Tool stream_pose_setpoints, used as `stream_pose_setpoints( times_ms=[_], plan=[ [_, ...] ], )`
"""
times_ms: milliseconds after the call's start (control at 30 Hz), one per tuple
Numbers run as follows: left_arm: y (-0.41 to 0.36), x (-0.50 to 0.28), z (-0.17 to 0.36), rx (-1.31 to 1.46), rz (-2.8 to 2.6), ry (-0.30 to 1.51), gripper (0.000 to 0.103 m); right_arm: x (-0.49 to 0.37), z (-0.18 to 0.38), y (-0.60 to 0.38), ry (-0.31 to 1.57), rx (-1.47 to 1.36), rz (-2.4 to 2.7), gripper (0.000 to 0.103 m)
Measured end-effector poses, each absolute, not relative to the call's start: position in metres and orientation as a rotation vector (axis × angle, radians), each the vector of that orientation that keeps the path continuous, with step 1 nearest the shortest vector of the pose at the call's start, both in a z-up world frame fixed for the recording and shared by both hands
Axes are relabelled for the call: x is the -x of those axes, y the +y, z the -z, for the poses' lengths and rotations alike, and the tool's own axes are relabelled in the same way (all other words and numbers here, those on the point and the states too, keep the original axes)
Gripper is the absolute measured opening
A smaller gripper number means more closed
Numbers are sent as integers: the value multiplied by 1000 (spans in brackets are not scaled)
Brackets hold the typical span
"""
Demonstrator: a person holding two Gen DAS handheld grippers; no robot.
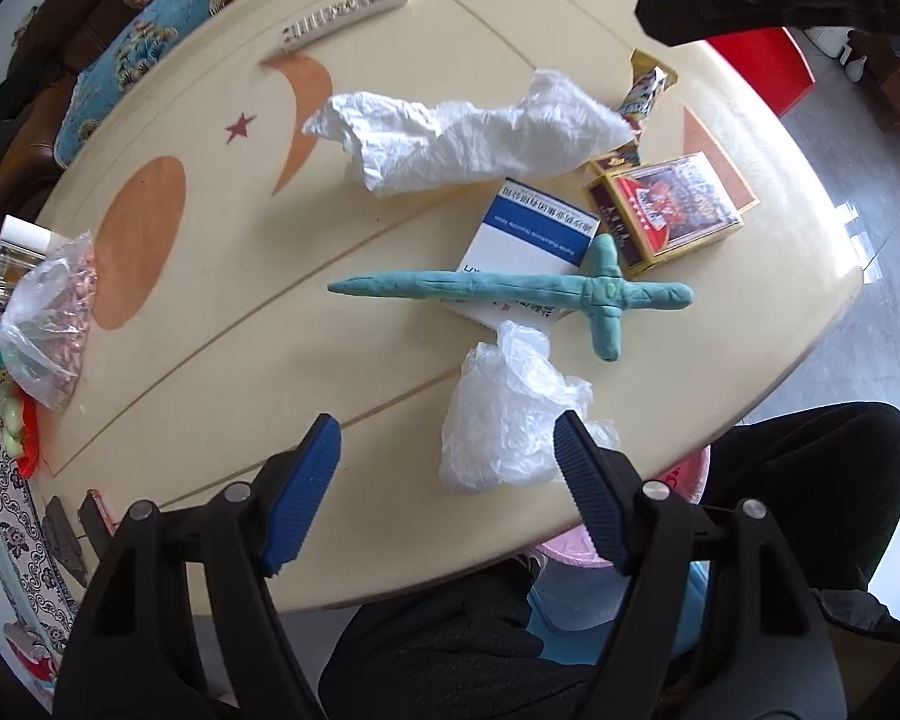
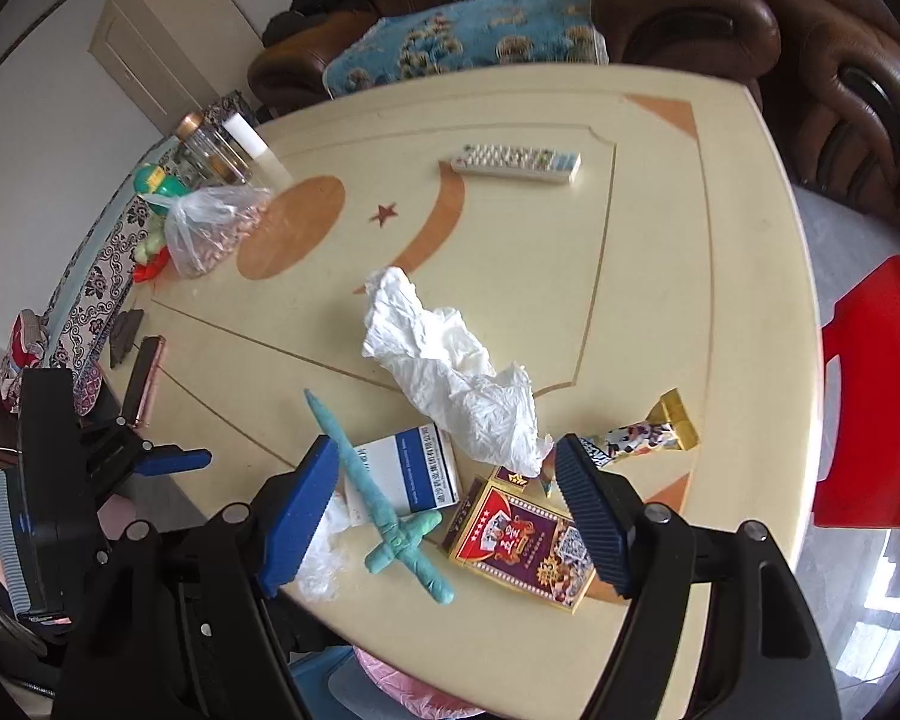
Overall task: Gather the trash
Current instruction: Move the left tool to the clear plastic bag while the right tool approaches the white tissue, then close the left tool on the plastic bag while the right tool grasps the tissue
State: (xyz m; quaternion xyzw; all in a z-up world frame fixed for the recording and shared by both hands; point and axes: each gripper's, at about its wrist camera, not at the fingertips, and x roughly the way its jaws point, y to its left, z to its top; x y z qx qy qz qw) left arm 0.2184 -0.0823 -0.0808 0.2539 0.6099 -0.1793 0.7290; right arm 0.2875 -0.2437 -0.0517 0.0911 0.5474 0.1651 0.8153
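Note:
A crumpled white tissue (image 1: pixel 462 135) (image 2: pixel 450 372) lies mid-table. A crumpled clear plastic bag (image 1: pixel 510 420) (image 2: pixel 327 546) lies at the near edge. A candy wrapper (image 1: pixel 645 96) (image 2: pixel 648 435) lies by the tissue. My left gripper (image 1: pixel 447 450) is open and empty, its right finger beside the plastic bag. My right gripper (image 2: pixel 447 474) is open and empty above the card box (image 2: pixel 522 546) and the blue-white box (image 2: pixel 408 471). The left gripper (image 2: pixel 168 459) also shows in the right wrist view.
A green clay sword (image 1: pixel 510 291) (image 2: pixel 384 510) lies over the blue-white box (image 1: pixel 531 234). A card box (image 1: pixel 666 210), a remote (image 1: pixel 342 15) (image 2: pixel 516 163), a bag of nuts (image 1: pixel 48 324) (image 2: pixel 219 228), jars (image 2: pixel 210 150), a red chair (image 2: pixel 864 396) and a pink bin (image 1: pixel 570 552) are around the cream table (image 1: pixel 210 312).

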Motion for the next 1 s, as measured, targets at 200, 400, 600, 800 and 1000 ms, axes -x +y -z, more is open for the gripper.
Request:
stream_pose_setpoints(
  times_ms=[200,400,600,800,1000],
  plan=[
    [-83,-228,98,-554,392,1376,72,-308,80,-233,1225,-181,-363,73],
    [-81,-231,111,-550,406,1402,72,-329,106,-215,1274,-156,-382,73],
    [-79,-238,118,-538,429,1408,79,-346,129,-198,1311,-143,-395,73],
    [-80,-236,122,-556,452,1399,85,-354,143,-185,1334,-118,-398,73],
    [-78,-238,135,-531,463,1436,86,-360,151,-178,1343,-117,-402,73]
  ],
)
